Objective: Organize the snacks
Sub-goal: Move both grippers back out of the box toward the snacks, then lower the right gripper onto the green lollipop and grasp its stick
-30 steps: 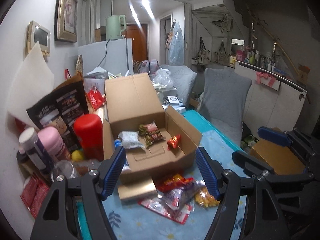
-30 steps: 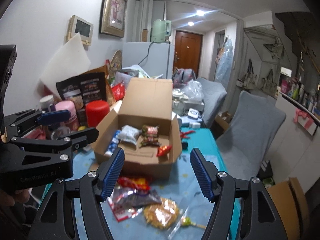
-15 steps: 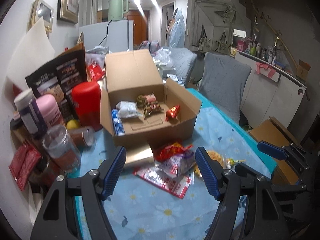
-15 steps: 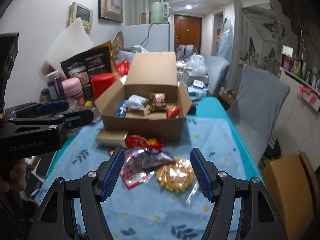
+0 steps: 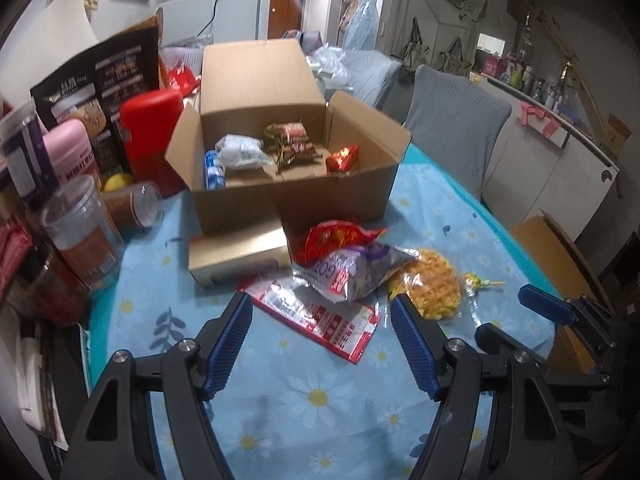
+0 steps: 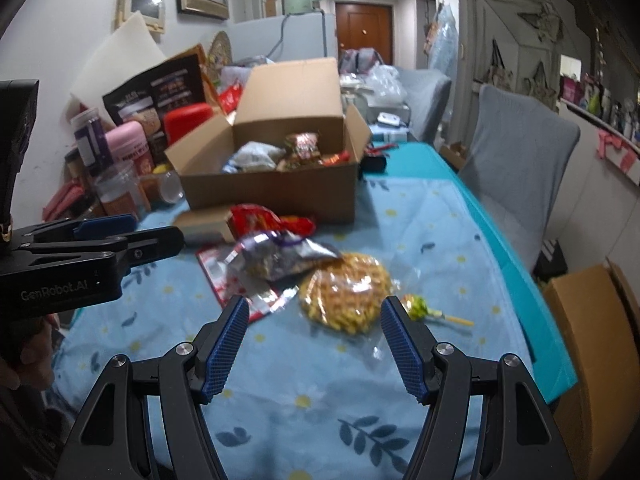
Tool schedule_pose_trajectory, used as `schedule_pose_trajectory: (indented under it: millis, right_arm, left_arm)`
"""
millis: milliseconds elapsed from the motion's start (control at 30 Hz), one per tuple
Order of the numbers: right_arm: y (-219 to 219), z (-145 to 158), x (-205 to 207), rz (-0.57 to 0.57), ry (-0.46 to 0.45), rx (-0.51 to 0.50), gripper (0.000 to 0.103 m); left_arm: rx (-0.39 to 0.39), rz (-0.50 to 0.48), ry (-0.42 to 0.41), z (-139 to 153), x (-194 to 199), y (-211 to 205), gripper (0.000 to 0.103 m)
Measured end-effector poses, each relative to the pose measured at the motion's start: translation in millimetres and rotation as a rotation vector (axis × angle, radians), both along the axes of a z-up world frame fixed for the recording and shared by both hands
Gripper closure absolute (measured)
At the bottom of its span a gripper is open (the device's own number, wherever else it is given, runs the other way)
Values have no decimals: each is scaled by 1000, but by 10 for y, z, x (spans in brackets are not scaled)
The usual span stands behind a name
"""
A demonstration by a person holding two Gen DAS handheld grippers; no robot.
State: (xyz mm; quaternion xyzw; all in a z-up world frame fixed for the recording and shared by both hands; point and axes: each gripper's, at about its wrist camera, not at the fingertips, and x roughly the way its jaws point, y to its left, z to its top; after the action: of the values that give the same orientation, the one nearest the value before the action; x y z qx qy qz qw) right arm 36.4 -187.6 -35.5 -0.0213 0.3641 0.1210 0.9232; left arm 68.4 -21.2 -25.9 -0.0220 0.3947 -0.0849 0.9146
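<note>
I am working at the table (image 6: 420, 216) with the flowered blue cloth, where the open cardboard box (image 5: 280, 92) is sitting at the far side with a few snacks already inside. Just in front of the box, a small heap is waiting: a red bag (image 5: 340, 236), a silver bag (image 5: 360, 268) lying over a flat red-and-white packet (image 5: 332, 324), then the round waffle (image 6: 346, 294) in clear wrap and, smallest, a lollipop (image 6: 424, 310) beside it.

I am holding my right gripper (image 6: 314, 334) half open and empty, and the waffle is lying straight ahead, just beyond its tips, so this hand looks nearer to it. My left gripper (image 5: 320, 332) is likewise half open and empty, facing the flat packet, whose long side is running slantwise across my reach.
</note>
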Motion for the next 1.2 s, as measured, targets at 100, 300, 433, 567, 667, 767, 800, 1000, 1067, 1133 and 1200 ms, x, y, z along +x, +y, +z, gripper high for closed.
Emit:
schedule_pose_trajectory:
  millis: [100,300,433,567,667,767,800,1000,1067,1133,1200]
  right_arm:
    - [-70,-113,43,-19,20,-13,34]
    - [-198,-273,153,-37,42,-47,34]
    - [-292,-341,236,-38,47,-47,34]
    - [-401,-397,328,-48,56,-41,34]
    - [-479,-423,384,-55,57,-39,34]
    - [-541,-447,425,-59,55,-34,34]
    - [-563,-458,438,-60,56,-31,34]
    - [-679,-511,489,-73,64,-16,34]
    - [-711,-520,502,-75,64,-13,34]
    - [-745,-523,517,-75,64,-9,34]
    - [-773,-530,532,-74,63,-8,34]
  left_arm:
    - [-4,20,46,-164,72,-34,31]
    - [-34,90,112,-451,243,-72,31]
    - [-49,123,163,-604,379,-115,31]
    - [-60,170,196,-710,500,-152,31]
    - [-62,189,212,-745,565,-176,31]
    - [-38,211,230,-778,651,-232,31]
    - [-29,216,227,-778,666,-249,31]
    - [42,276,233,-821,777,-345,27]
    - [43,291,266,-884,810,-336,21]
    - [68,307,265,-913,824,-351,9]
    - [83,329,278,-956,846,-336,1]
